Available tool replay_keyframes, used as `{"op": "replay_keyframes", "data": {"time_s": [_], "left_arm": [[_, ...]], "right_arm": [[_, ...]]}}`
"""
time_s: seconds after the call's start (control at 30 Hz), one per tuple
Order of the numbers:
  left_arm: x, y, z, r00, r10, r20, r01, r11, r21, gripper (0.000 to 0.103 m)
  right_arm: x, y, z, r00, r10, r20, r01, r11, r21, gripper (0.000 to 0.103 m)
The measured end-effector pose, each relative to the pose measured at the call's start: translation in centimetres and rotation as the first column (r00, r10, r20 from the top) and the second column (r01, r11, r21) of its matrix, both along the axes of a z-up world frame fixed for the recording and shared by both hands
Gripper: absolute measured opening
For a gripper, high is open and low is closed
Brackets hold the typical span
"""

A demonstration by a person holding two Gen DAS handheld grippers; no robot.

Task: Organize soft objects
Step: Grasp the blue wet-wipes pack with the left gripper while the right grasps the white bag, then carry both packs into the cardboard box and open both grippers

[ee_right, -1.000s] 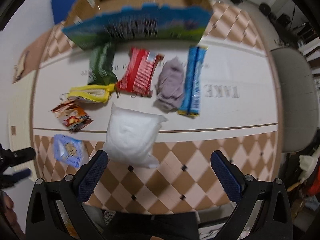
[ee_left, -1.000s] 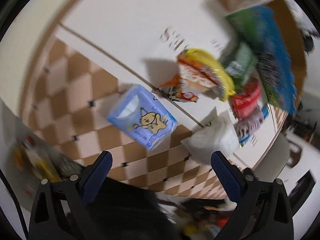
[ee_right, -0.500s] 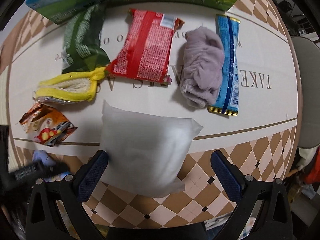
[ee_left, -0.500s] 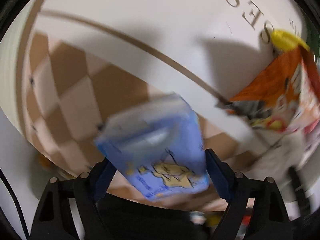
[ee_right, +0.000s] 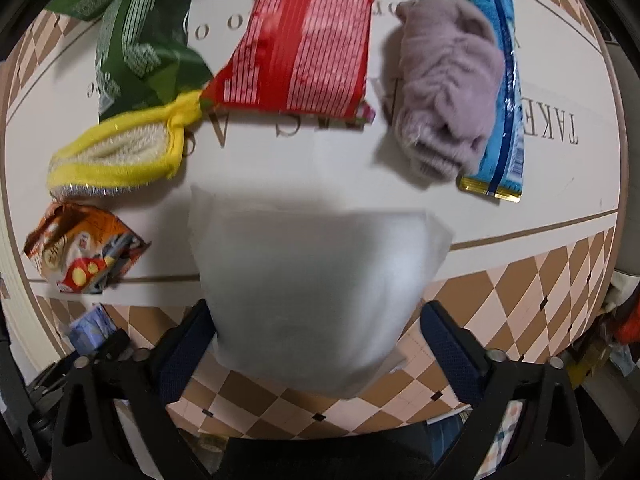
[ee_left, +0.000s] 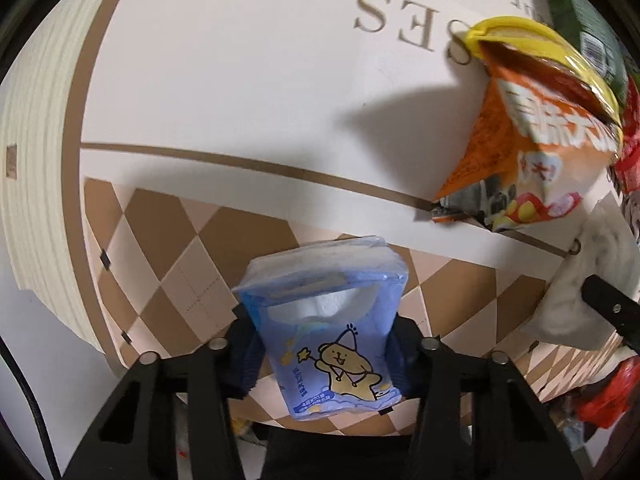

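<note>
Your left gripper [ee_left: 324, 354] clamps the blue tissue pack [ee_left: 326, 328]; your right gripper [ee_right: 316, 344], jaws spread, straddles the white pillow [ee_right: 312, 280]. Ahead, packets and purple cloth [ee_right: 444, 100] await sorting.

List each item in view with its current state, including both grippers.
Left gripper: shut on the blue tissue pack.
Blue tissue pack: upright between the fingers.
Right gripper: open around the white pillow.
White pillow: lying flat, not yet squeezed.
Orange snack bag: crumpled, lying on the table.
Yellow sponge: lying flat.
Red packet: flat, sealed.
Purple cloth: bunched, overlapping the blue wrapper.
</note>
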State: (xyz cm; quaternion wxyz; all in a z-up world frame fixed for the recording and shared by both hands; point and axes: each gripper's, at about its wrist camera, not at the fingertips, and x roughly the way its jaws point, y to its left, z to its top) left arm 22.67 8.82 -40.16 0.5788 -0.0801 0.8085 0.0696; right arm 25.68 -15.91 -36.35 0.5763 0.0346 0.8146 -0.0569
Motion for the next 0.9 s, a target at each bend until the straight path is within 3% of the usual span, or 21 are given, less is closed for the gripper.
{"op": "replay_keyframes", "data": {"time_s": [0.13,0.2,0.33,0.5,0.6,0.73,0.8,0.9], "left_arm": [[0.1,-1.0,1.9,0.999,-0.027,0.043,0.026,1.000,0.016,0.039],[0.5,-1.6,4.0,0.995,-0.048,0.088,0.047,0.999,0.012,0.039],[2.0,-3.7,10.5,0.974,-0.110,0.200,0.114,0.993,-0.007,0.039],[6.6,-7.5,19.8,0.925,-0.149,0.349,0.189,0.978,-0.085,0.039],[11.4,-8.7,24.5,0.885,-0.178,0.431,0.247,0.963,-0.110,0.039],[19.8,-10.9,27.8,0.836,-0.219,0.503,0.284,0.957,-0.054,0.040],[24.6,-11.7,27.2,0.843,-0.215,0.492,0.290,0.954,-0.080,0.040],[30.7,-12.6,25.2,0.862,-0.214,0.459,0.293,0.950,-0.108,0.040]], "right_arm": [[-0.8,1.7,0.3,0.999,0.040,0.007,-0.040,0.999,0.004,0.071],[-1.2,2.3,1.0,0.998,0.058,0.028,-0.058,0.998,-0.007,0.067],[-2.7,2.8,3.9,0.993,0.066,0.094,-0.068,0.997,0.022,0.065],[-2.8,1.9,10.9,0.980,0.042,0.192,-0.069,0.988,0.135,0.065],[0.0,0.4,16.3,0.959,0.058,0.279,-0.106,0.981,0.162,0.065],[7.0,-1.3,21.5,0.920,0.086,0.382,-0.167,0.969,0.183,0.065],[10.7,-2.3,22.4,0.908,0.098,0.407,-0.178,0.971,0.162,0.065],[18.0,-3.5,21.3,0.899,0.123,0.420,-0.187,0.975,0.116,0.065]]}}
